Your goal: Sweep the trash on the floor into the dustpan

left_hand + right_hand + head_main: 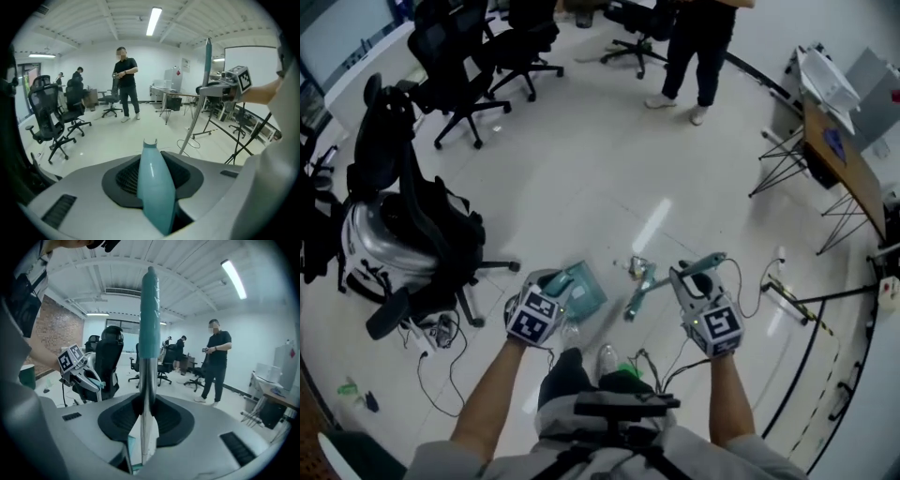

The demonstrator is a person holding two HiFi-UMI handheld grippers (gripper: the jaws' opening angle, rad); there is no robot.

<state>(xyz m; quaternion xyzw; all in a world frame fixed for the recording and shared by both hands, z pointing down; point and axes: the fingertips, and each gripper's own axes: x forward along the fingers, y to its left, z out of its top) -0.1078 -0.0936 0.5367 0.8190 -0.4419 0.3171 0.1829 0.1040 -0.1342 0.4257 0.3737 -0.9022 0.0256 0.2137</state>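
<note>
In the head view my left gripper (559,284) is shut on the handle of a teal dustpan (584,289), whose pan hangs low over the white floor just ahead of me. My right gripper (690,277) is shut on a broom (649,287) with a teal grip and a metal pole slanting down to the left, its head close to the dustpan. A small crumpled piece of trash (636,267) lies on the floor just beyond the broom. The left gripper view shows the teal dustpan handle (153,185) clamped between the jaws. The right gripper view shows the broom pole (149,352) upright between the jaws.
A black chair with a backpack and a silver helmet (403,234) stands close on the left, with cables (441,347) by its base. More office chairs (464,66) and a standing person (698,47) are farther off. Folding tables (834,150) and tripod legs (806,300) line the right side.
</note>
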